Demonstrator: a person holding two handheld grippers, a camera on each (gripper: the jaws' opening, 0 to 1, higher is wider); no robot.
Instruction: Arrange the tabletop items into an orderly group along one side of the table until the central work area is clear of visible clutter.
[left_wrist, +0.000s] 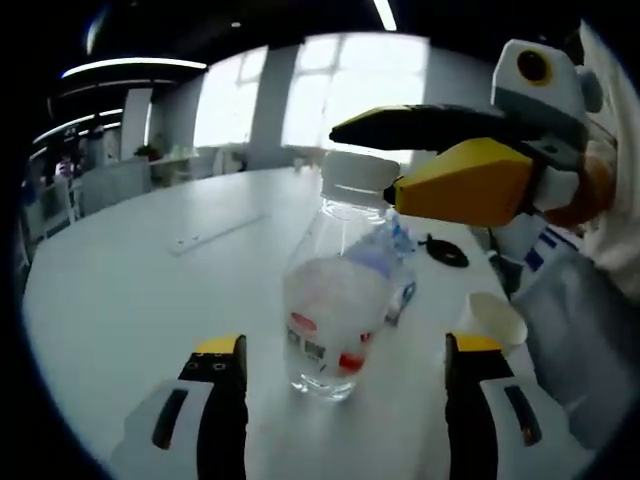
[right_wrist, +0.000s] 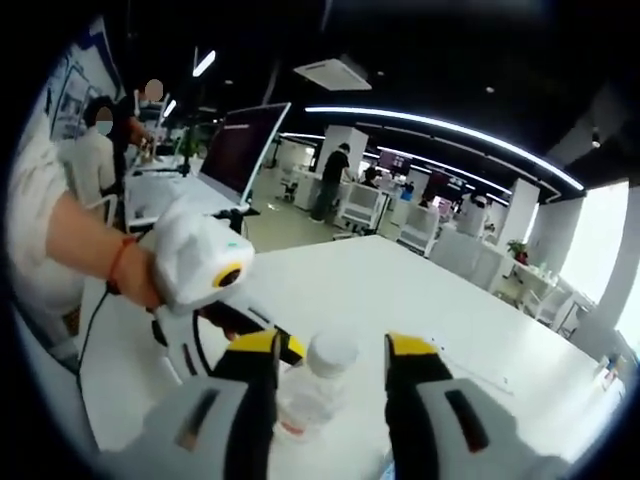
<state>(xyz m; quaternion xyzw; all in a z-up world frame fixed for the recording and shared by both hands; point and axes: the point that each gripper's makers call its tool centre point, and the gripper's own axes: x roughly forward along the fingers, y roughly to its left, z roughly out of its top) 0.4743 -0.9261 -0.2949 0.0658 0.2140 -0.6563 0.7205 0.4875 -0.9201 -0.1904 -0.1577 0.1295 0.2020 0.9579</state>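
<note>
Standing upright on the white counter (left_wrist: 120, 300), a clear plastic bottle (left_wrist: 335, 310) is flanked by the wide-open left gripper (left_wrist: 345, 360), apparently steadying it, while the right gripper (left_wrist: 400, 155), jaws parted around its white cap (left_wrist: 358, 175), reaches in; beside the bottle wait a paper cup (left_wrist: 492, 318) and a black object (left_wrist: 445, 252).

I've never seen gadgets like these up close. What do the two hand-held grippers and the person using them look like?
Each hand-held gripper has white bodies with black slots ending in black jaws capped yellow: the left hand-held gripper and the right hand-held gripper. Seen from outside, the shells are white with a yellow-ringed lens. A black cable trails from the left one. The person wears a red wristband and a white sleeve.
</note>
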